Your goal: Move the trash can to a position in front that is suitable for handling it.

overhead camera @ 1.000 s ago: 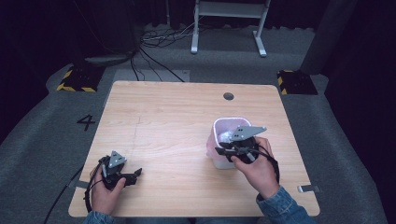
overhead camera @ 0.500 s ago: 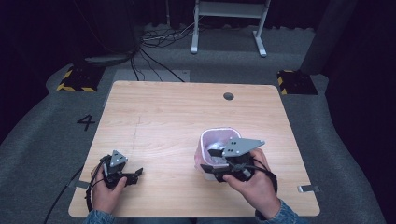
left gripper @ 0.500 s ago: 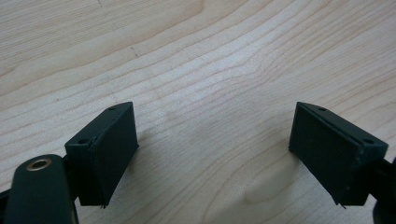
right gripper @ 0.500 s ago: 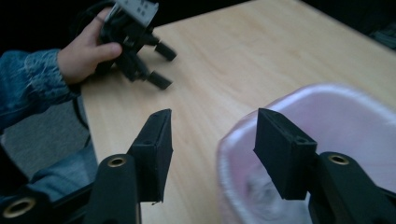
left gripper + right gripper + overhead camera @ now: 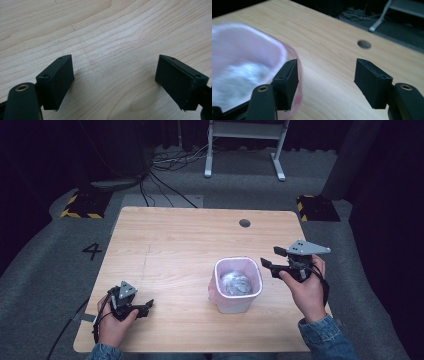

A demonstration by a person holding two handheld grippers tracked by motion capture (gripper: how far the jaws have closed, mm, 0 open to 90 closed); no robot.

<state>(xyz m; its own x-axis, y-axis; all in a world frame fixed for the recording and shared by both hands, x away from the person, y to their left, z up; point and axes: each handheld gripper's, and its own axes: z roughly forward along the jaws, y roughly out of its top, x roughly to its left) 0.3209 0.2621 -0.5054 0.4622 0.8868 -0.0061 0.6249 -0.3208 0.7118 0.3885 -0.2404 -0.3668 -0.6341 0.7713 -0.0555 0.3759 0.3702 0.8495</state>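
Left gripper (image 5: 142, 307) low at the near left, jaws apart; right gripper (image 5: 272, 260) raised, jaws apart

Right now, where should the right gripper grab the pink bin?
Probably the pink bin's right wall near the rim, coming from the right: it stands upright and open-topped, the rim is thin, and the open right gripper is already beside that side.

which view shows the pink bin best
The high view: the whole pink bin stands upright on the table, with something crumpled and silvery inside. The right gripper view shows a blurred part of its rim and wall beside one jaw. The left gripper view looks at bare wood.
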